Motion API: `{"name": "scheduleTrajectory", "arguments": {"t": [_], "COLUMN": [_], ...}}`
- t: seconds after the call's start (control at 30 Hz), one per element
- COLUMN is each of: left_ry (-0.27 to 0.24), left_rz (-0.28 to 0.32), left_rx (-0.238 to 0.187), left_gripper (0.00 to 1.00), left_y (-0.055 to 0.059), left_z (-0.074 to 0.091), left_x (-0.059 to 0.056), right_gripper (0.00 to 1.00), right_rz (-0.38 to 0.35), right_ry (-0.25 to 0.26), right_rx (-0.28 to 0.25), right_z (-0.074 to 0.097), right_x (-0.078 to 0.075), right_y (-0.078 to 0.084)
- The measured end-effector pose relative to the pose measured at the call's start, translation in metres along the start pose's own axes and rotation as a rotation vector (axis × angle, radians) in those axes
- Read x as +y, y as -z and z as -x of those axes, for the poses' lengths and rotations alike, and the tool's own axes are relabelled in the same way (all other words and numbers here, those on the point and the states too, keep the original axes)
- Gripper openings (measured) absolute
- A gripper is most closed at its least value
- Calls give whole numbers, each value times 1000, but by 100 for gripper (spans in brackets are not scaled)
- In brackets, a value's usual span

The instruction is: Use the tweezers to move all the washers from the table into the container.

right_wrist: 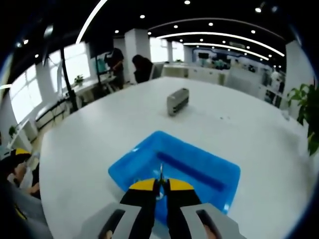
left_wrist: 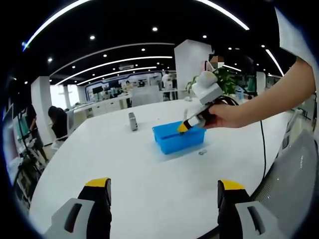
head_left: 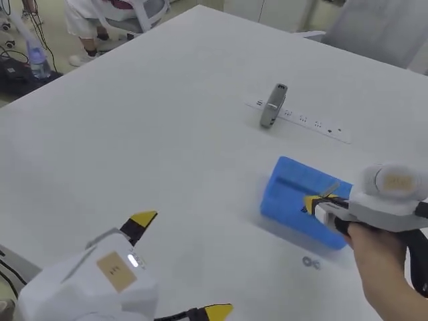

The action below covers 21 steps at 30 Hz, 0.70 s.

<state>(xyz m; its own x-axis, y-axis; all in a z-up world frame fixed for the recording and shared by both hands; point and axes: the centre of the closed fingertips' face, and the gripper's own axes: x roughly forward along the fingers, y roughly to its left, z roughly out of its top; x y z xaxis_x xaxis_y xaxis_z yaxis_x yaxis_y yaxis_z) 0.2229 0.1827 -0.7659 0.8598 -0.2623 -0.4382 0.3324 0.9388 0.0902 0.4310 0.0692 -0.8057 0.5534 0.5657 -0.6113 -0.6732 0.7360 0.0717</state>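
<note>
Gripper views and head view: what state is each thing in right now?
left gripper: open, empty.
right gripper: shut on the tweezers.
tweezers: tips above the blue container.
blue container: open-topped, on the table.
washers: flat on the table, outside the container.

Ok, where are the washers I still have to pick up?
On the wide white table, find the blue rectangular plastic container at the right. Just off its near corner, toward the person, lie small silver metal washers flat on the bare top. They are tiny rings, unlike the chunky grey device farther back.
</note>
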Motion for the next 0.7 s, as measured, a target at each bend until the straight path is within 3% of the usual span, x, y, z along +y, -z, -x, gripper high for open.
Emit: {"name": "scheduleTrajectory", "arguments": {"t": [0.43,0.7], "left_ry": [6,0], "left_rz": [7,0], "left_rx": [-22,-14], "left_gripper": [93,92], "left_y": [-4,-2], "left_z": [1,1], "left_x": [-2,-1], "right_gripper": [3,3], "right_rz": [28,50], "right_ry": [-37,-62], "right_rx": [-89,-80], "right_z": [51,75], "right_x": [8,19], "right_y": [-18,-2]}}
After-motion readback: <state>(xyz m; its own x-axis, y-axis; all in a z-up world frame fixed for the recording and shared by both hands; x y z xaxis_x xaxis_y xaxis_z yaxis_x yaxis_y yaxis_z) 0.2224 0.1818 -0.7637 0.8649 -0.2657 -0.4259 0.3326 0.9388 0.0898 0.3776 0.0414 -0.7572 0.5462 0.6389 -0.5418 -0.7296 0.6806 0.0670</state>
